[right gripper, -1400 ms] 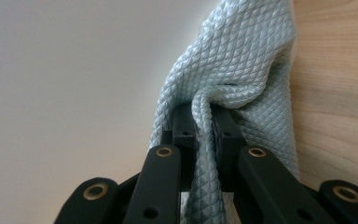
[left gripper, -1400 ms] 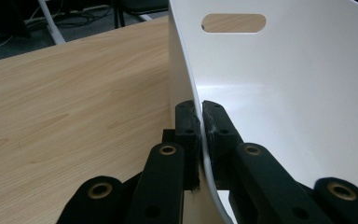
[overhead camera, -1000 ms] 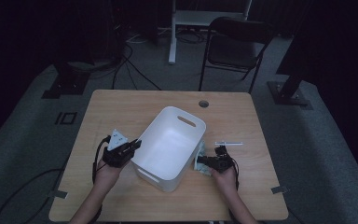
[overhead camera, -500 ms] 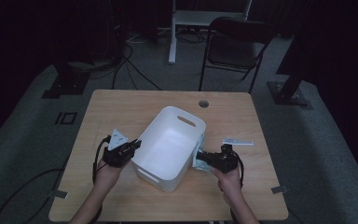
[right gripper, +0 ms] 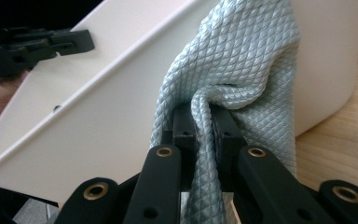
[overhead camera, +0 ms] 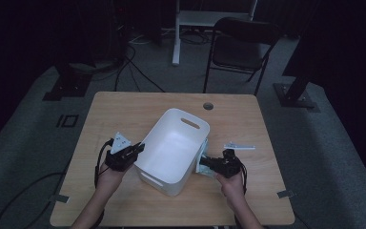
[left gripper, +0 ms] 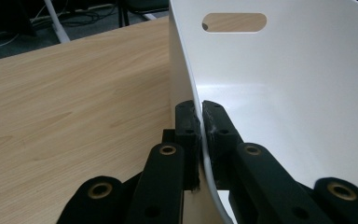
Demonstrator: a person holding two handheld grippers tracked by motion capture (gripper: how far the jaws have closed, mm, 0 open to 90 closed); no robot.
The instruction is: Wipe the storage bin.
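Note:
A white plastic bin (overhead camera: 174,148) with slot handles sits in the middle of the wooden table (overhead camera: 124,107), tipped slightly. My left gripper (overhead camera: 137,149) is shut on the bin's left rim; in the left gripper view the thin white wall (left gripper: 200,126) runs between the two black jaws. My right gripper (overhead camera: 206,163) is at the bin's right side, shut on a pale blue quilted cloth (overhead camera: 203,160). In the right gripper view the cloth (right gripper: 233,60) bunches between the jaws and drapes against the bin's outer wall (right gripper: 88,121).
A small white flat object (overhead camera: 239,146) lies on the table right of the bin. A cable hole (overhead camera: 208,105) is near the far edge. A black folding chair (overhead camera: 243,47) and stand legs are beyond the table.
My right gripper has lifted the cloth up against the bin's right side. The left gripper has stayed clamped on the rim.

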